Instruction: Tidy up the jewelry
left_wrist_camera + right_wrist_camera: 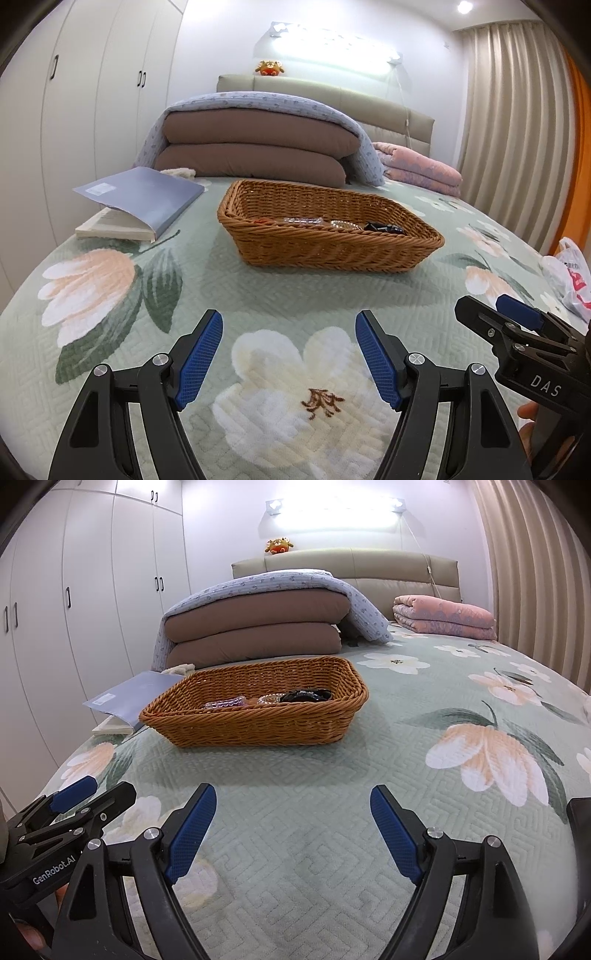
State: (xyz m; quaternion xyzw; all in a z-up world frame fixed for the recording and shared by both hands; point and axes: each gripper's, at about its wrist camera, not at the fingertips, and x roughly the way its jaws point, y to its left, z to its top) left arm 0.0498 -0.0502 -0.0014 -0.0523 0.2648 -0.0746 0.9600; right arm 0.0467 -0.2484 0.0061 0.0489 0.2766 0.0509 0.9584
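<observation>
A brown wicker basket (343,254) (236,731) sits on the flowered bedspread ahead of both grippers. Inside lie a clear beaded bracelet (303,220) (225,703), a pale bead ring (341,223) (269,699) and a black piece of jewelry (384,228) (306,695). My left gripper (289,360) hovers over a white flower, open and empty, well short of the basket. My right gripper (293,832) is open too, with nothing between its blue pads. Each gripper shows at the edge of the other's view: the right gripper (491,314) and the left gripper (99,788).
An open book with a grey-blue cover (142,199) (129,698) lies left of the basket. Folded brown and blue quilts (258,147) (258,627) and a pink quilt (421,168) (443,616) stand behind. A plastic bag (570,273) lies at the right bed edge. Wardrobes line the left.
</observation>
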